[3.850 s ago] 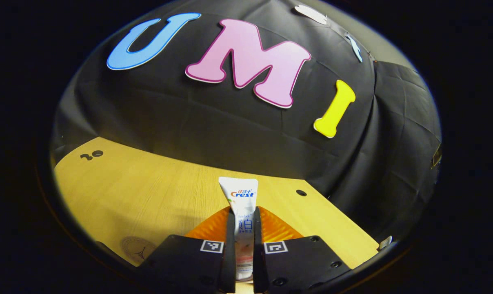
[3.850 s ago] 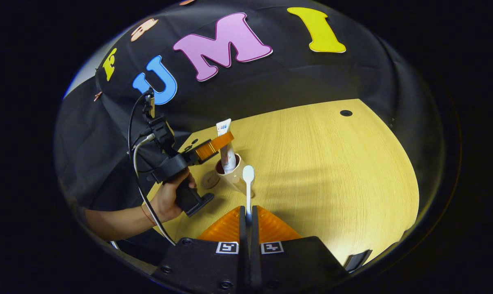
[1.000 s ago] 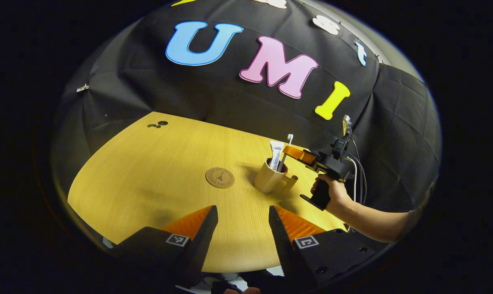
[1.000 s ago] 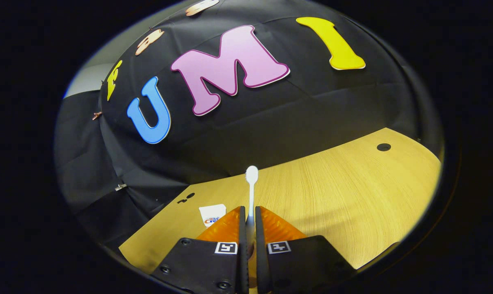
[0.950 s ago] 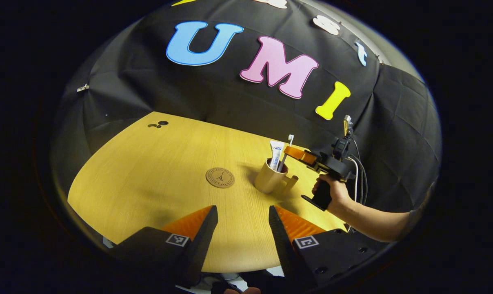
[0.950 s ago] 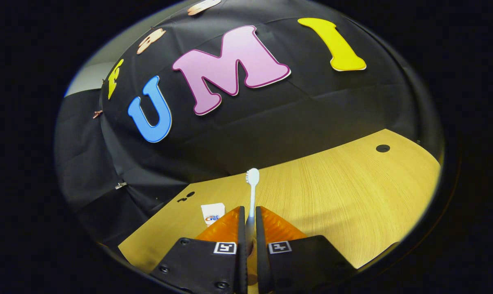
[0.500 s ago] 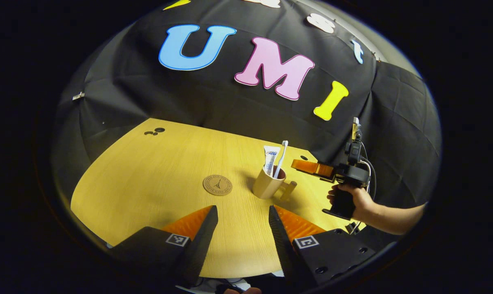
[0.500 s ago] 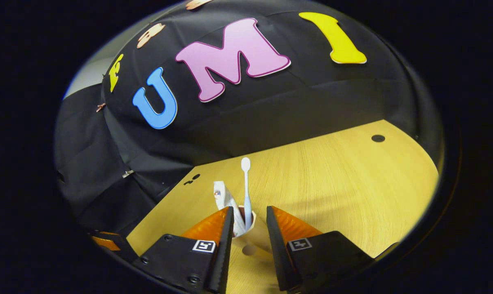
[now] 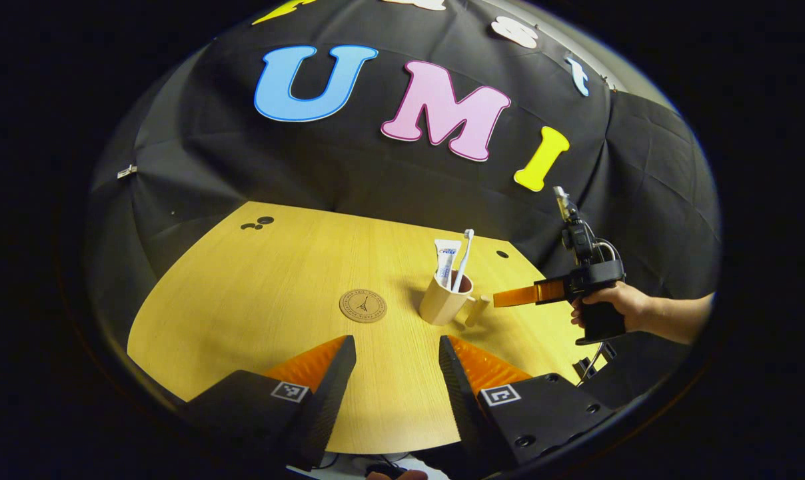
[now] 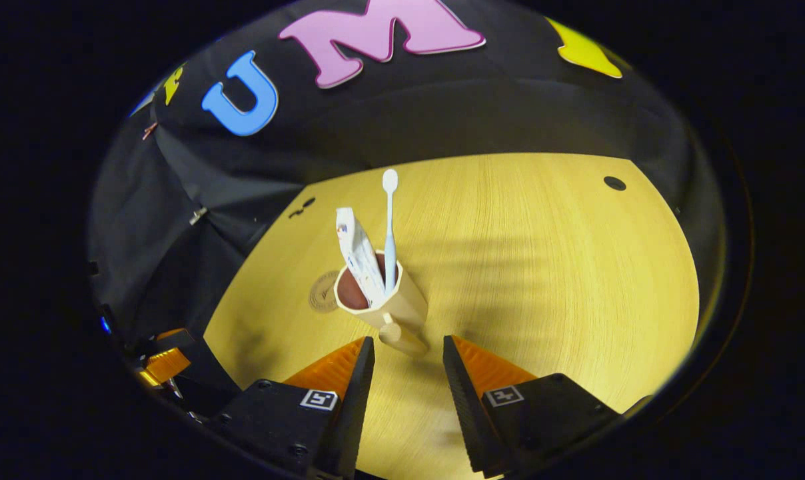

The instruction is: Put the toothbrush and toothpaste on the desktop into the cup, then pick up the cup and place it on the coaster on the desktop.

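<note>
Both my pairs of jaws stand apart and hold nothing. My right gripper (image 10: 404,347) sits low, just near of the cup (image 10: 382,300), with the cup's stubby handle (image 10: 397,335) jutting toward the gap between my fingers; I judge I am lined up this way so the handle or the wall behind it can be taken next. My left gripper (image 9: 397,347) hangs back over the near edge of the counter (image 9: 256,280), well apart from the cup, leaving the way open.

The toothbrush (image 10: 390,227) and the toothpaste (image 10: 359,257) both stand in the cup, leaning on its rim, so what remains, as I read it, is carrying the cup to the coaster (image 9: 362,305). That lies flat just left of the cup in the left gripper view, not touching it.

The cup is a smooth tan cylinder with a dark inside. The toothbrush is a thin pale stick with a rounded head; the toothpaste is a soft flat-ended tube that will likely shift if I tilt. The coaster is a thin round disc, and the counter is pale wood grain.
</note>
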The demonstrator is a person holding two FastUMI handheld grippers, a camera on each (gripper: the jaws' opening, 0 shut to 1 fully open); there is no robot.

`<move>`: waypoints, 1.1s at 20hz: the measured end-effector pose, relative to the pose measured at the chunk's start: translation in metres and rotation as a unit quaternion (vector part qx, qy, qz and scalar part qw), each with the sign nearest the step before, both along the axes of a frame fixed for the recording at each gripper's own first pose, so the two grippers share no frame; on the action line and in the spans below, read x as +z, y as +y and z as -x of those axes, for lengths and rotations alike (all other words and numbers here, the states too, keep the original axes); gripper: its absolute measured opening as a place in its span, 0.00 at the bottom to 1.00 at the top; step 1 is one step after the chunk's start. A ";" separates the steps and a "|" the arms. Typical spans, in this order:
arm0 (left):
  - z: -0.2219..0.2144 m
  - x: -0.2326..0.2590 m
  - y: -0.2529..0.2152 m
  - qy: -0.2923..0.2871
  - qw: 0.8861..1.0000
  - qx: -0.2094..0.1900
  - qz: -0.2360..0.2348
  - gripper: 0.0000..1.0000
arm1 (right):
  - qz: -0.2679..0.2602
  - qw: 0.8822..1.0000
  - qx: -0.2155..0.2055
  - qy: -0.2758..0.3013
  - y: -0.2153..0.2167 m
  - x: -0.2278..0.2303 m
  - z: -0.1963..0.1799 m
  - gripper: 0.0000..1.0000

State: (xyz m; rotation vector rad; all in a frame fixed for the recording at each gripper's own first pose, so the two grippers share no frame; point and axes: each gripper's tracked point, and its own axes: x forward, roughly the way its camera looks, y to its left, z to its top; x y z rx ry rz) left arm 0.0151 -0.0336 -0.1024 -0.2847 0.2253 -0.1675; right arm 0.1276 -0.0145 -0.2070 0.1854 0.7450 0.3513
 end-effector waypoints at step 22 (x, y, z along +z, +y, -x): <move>0.019 -0.029 0.030 0.037 0.997 0.064 0.009 0.78 | 0.211 0.965 0.116 0.105 0.033 -0.076 -0.053 0.65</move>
